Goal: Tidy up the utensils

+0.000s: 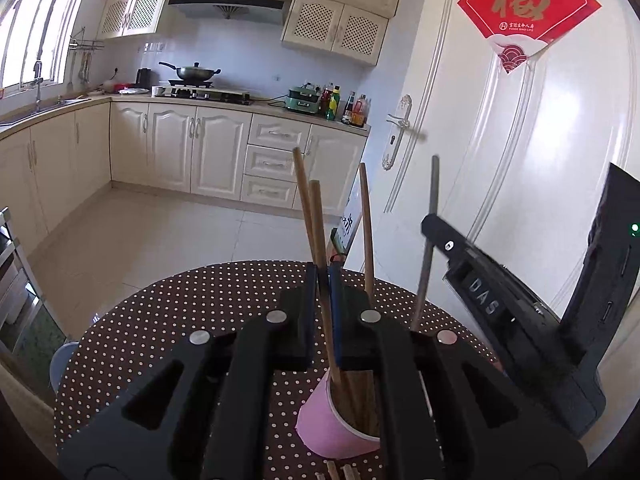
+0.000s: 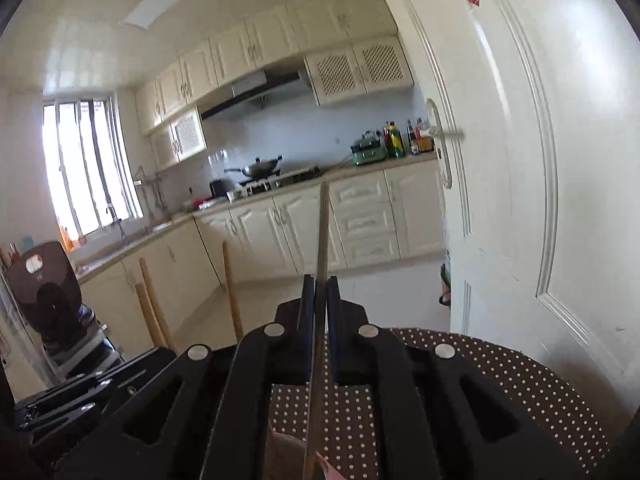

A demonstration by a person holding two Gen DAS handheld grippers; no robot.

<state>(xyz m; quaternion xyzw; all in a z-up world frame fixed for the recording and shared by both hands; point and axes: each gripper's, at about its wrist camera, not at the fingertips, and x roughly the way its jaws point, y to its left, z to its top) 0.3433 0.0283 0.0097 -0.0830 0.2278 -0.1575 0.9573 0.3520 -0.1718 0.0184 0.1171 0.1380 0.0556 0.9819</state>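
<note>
Both tongs are clenched on chopsticks standing nearly upright. The left tongs [image 1: 325,270] grip a wooden chopstick [image 1: 320,232] whose lower end is already in the pink cup [image 1: 332,432] directly below. The right tongs [image 2: 319,280] hold a grey chopstick [image 2: 322,232] just beside, its tip near the cup's rim, on the dotted surface [image 1: 160,320].

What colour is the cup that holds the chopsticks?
Pink; the cup shows best in the left wrist view, below the left claw.

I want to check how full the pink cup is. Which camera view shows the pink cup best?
The left wrist view shows it best: the pink cup sits below the left gripper, its rim and the wooden chopsticks inside visible. The right wrist view shows only a pink sliver at the bottom edge.
</note>
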